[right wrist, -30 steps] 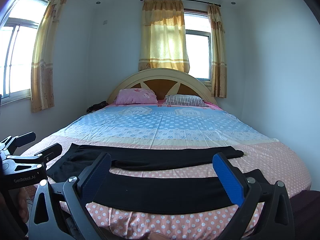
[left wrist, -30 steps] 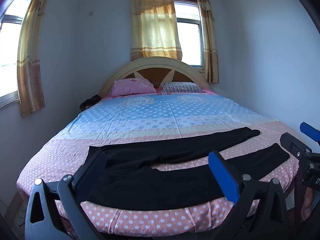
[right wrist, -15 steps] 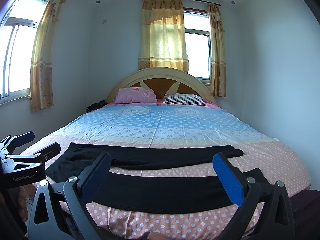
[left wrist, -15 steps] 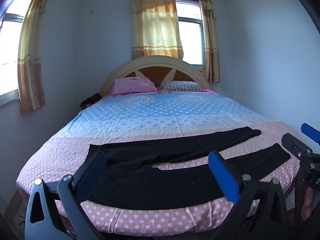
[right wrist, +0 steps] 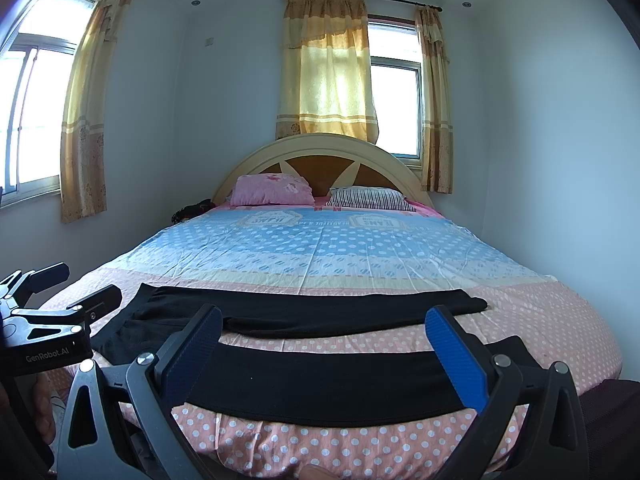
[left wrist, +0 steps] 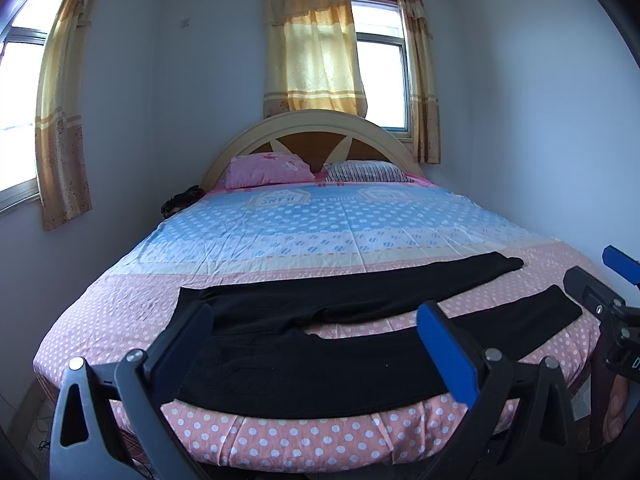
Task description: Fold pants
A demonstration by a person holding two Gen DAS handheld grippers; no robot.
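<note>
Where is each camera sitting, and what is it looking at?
Left wrist: sits on the left tongs at the foot of the bed, facing the headboard over the waist of the black pants; the right tongs peek in at the right.
Right wrist: sits on the right tongs, facing the same way over the pant legs; the left tongs peek in at the left.
Both show the pants, pink pillow and open tongs.

Both wrist views at bed [left wrist: 280, 436] foot, facing headboard [right wrist: 324, 152]; shared bed.
</note>
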